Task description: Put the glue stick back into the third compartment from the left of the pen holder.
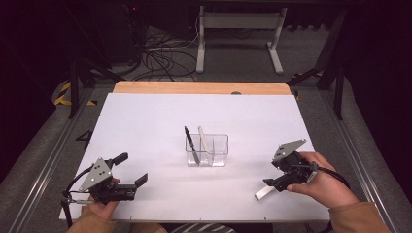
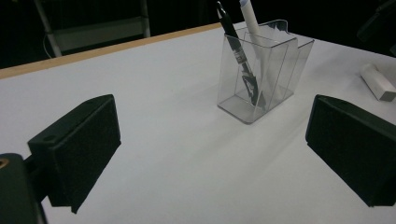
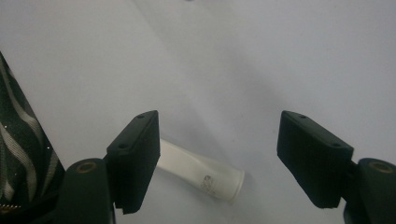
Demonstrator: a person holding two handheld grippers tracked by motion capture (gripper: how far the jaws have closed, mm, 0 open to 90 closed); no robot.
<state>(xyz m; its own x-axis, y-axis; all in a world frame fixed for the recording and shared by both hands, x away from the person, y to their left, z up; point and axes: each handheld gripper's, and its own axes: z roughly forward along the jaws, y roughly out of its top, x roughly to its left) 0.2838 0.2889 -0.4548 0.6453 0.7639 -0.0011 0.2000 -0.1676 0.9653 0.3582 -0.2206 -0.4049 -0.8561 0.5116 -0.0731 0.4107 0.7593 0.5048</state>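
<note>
- Your right tongs (image 3: 219, 154) hang released over the white marker (image 3: 201, 176), which lies flat on the bench (image 1: 145, 121) at its near right; one jaw covers one end.
- The marker's long axis runs across the jaw gap, not along it; turn your wrist.
- Your left tongs (image 1: 130, 170) are released and empty, well apart.
- The clear holder (image 1: 206, 150), holding a black pen (image 1: 191, 144) and a white pen (image 1: 204, 142), stands mid-bench; the path is unobstructed.

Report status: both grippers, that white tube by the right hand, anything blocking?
Left gripper open, idle. Right gripper open over the white tube lying flat on the table. Clear holder has black pen and white pen. Nothing blocking.
</note>
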